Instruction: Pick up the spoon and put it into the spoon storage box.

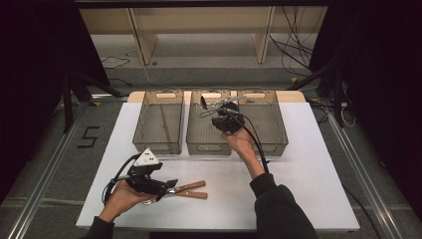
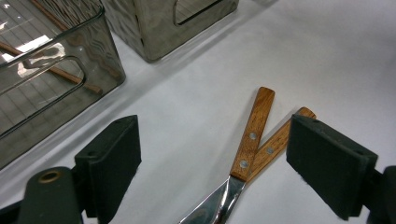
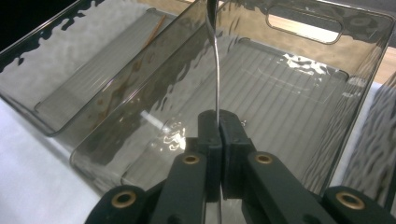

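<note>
Right claw [image 3: 218,125]: you clamp it tight on a thin metal utensil [image 3: 215,70], above the middle bin [image 3: 299,100].
Left claw [image 2: 212,163]: you hold it wide open, empty, two wooden-handled knives [image 2: 252,135] between its pads on the counter [image 2: 196,88].

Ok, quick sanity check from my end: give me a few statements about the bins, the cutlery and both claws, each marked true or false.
1. The right claw is shut on a thin metal utensil. True.
2. That utensil is held over the left bin. False: it hangs over the middle bin.
3. The left claw is clamped on the wooden handles. False: its jaws stand open either side of the two wooden-handled knives, which lie on the white table.
4. The left bin holds a thin brown stick. True.
5. The two knife handles cross each other. True.
6. Four bins stand on the table. False: three do.
</note>
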`<state>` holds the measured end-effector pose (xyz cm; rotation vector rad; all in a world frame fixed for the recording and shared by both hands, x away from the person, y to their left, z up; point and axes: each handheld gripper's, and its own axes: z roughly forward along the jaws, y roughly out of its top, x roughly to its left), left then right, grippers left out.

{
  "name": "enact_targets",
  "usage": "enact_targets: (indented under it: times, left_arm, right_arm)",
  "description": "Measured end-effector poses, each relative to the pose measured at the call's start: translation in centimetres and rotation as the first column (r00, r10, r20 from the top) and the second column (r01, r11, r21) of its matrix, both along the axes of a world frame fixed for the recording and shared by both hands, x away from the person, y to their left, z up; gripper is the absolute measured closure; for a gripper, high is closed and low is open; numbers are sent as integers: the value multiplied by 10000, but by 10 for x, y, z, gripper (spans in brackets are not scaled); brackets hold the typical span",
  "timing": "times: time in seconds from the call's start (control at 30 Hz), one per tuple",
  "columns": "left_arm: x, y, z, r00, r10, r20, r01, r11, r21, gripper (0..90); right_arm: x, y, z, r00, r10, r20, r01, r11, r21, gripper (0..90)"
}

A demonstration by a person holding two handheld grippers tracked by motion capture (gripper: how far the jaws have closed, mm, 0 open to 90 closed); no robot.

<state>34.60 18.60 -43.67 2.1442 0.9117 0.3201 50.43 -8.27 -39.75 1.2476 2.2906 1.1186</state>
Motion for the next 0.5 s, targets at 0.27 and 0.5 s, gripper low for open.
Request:
enact_targets:
  times: [0.27, 0.5]
  left_arm:
    - [1, -2, -3, 9999, -88, -86, 89, 9999, 104, 175]
    - [1, -3, -2, 9999, -74, -103, 75, 9999, 69, 175]
  right_arm:
    - [7, 9, -4, 9997, -81, -226, 79, 9999, -91, 890]
    - [15, 11, -8, 9988, -215, -441, 205, 9995, -228, 890]
